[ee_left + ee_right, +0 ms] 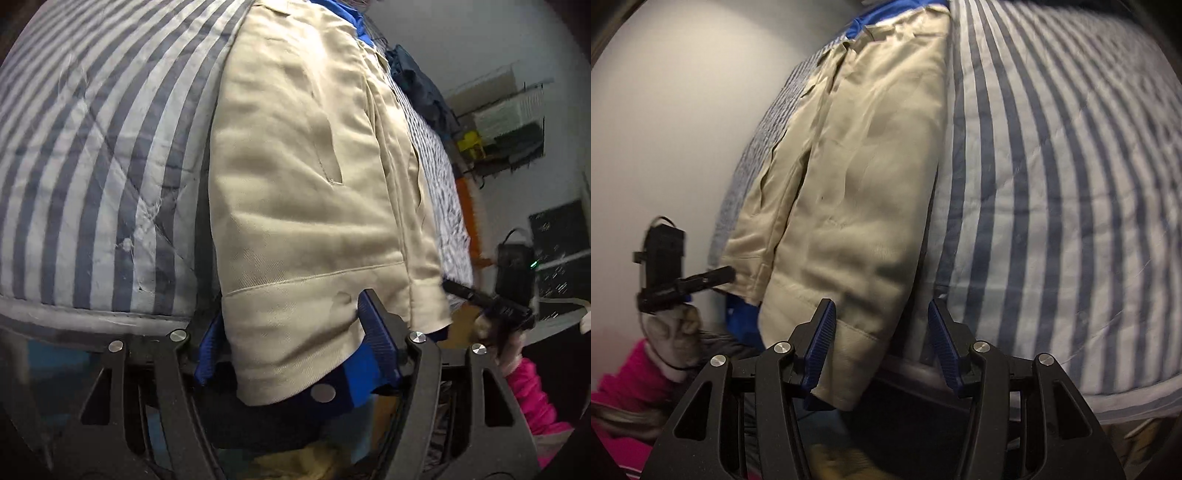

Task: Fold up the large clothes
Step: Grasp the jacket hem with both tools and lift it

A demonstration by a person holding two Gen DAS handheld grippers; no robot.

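Observation:
A beige jacket with a blue lining (303,177) lies lengthwise on a blue-and-white striped bed cover (96,158), its hem hanging over the near edge. My left gripper (295,325) is open, its blue pads on either side of the hem. In the right wrist view the jacket (849,192) lies left of the striped cover (1052,184). My right gripper (882,332) is open around the jacket's hem corner. Each gripper shows in the other's view: the right one (487,306), the left one (683,284), both beside the jacket's edge.
A dark blue garment (421,85) lies further along the bed. Shelving with boxes (506,122) stands against the wall at right. A pink sleeve (532,391) and gloved hand hold the other gripper. A plain grey wall (683,122) is left of the bed.

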